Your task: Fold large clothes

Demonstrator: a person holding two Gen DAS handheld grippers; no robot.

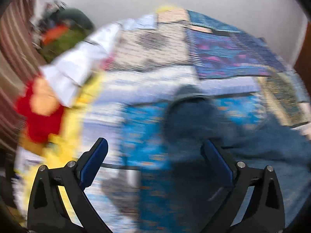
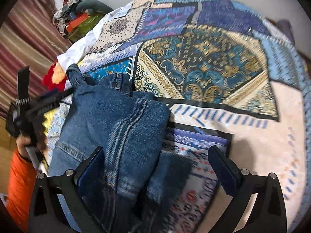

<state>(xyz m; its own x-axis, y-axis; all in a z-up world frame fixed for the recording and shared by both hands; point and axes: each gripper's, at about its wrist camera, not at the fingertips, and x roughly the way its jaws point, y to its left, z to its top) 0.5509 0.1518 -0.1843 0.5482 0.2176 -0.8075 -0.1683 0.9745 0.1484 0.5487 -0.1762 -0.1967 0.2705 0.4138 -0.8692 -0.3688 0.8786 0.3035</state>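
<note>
A pair of blue denim jeans [image 2: 114, 120] lies bunched on a patterned quilt [image 2: 204, 58]. My right gripper [image 2: 155, 165] is open just above the near end of the jeans, with cloth lying between its fingers. The left gripper [image 2: 33, 104] shows at the left edge of the right wrist view, beside the jeans' far left end. In the left wrist view, which is badly blurred, my left gripper [image 1: 154, 155] is open above the quilt [image 1: 155, 58], with the jeans [image 1: 262, 155] to its right.
A white cloth [image 2: 85, 44], a red and orange item [image 2: 55, 76] and a pile of clothes and a green box [image 2: 77, 21] lie along the quilt's left edge. A striped curtain [image 2: 25, 38] hangs at the left.
</note>
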